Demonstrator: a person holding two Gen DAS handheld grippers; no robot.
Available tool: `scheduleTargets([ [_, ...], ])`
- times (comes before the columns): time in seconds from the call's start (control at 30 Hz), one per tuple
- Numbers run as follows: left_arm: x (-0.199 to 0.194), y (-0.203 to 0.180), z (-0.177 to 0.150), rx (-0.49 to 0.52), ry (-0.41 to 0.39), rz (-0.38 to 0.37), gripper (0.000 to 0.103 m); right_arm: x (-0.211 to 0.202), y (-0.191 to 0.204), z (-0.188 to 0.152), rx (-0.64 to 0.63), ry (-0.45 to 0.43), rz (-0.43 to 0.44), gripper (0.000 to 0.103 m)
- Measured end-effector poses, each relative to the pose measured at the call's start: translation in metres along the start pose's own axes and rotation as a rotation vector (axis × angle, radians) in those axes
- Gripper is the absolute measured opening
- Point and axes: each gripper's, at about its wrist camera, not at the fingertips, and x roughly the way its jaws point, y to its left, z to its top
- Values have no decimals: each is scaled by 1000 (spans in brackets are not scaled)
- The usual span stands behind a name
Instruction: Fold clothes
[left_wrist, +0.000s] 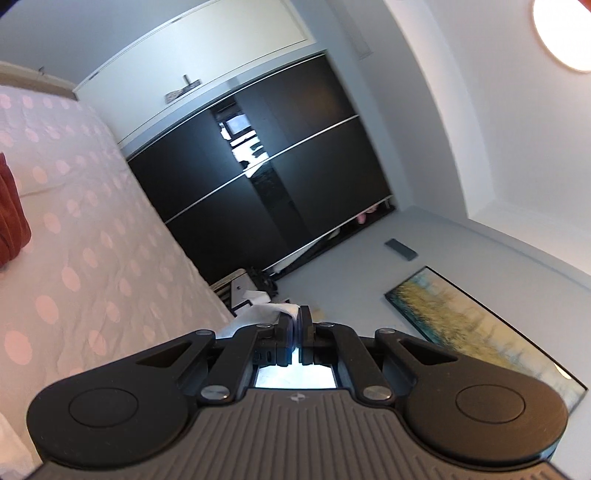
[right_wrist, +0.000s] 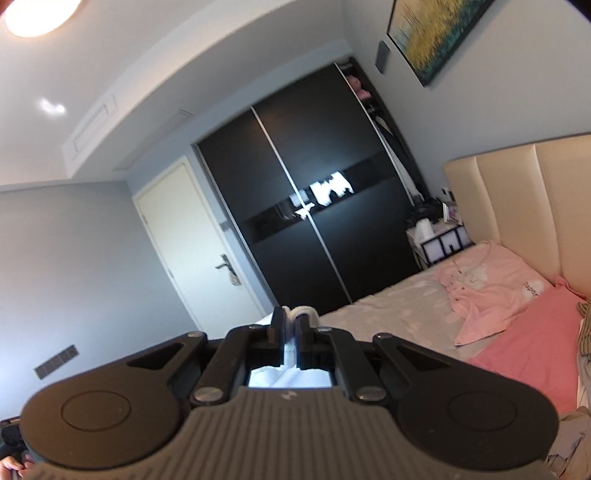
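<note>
In the left wrist view my left gripper (left_wrist: 299, 317) is shut on a fold of white cloth (left_wrist: 264, 314), which bunches out to the left of the fingers and hangs down out of sight. In the right wrist view my right gripper (right_wrist: 291, 319) is also shut on white cloth (right_wrist: 304, 312); a rolled edge pokes out past the fingertips and more shows below, between the fingers. Both grippers are held up and point across the bedroom toward the black wardrobe (right_wrist: 317, 221). The rest of the garment is hidden under the grippers.
A bed with a pale dotted cover (left_wrist: 85, 236) lies at left, a red garment (left_wrist: 13, 214) on it. Pink pillows (right_wrist: 498, 288) and a pink garment lie by the beige headboard (right_wrist: 517, 199). A nightstand (right_wrist: 439, 240), white door (right_wrist: 192, 251) and framed painting (left_wrist: 472, 328) are in view.
</note>
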Motion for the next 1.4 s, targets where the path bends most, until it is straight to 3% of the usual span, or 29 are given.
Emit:
scheduleTargets([
  [0.2, 87, 0, 36, 41, -51, 48, 0, 98, -5, 19, -41, -39, -54, 6],
  [0.3, 111, -22, 55, 70, -91, 12, 0, 126, 0, 39, -51, -118, -50, 6],
  [0.47, 116, -69, 79, 134, -150, -65, 0, 122, 23, 79, -124, -305, 13, 6],
  [0.57, 104, -82, 79, 164, -116, -54, 0, 105, 31, 92, -165, -318, 24, 6],
  [0.77, 82, -45, 40, 147, 44, 71, 1, 85, 2, 57, -150, -158, -9, 6],
  [0.87, 68, 5, 7, 112, 138, 162, 1, 82, -31, 7, -84, -12, -22, 6],
  [1.13, 5, 152, -83, -147, 370, 336, 1, 40, -122, -144, 117, 289, -33, 6],
  [1.23, -21, 178, -106, -183, 441, 384, 1, 20, -143, -183, 176, 393, -67, 6],
  [1.4, -57, 199, -131, -149, 527, 443, 1, -13, -151, -238, 180, 551, -132, 6],
])
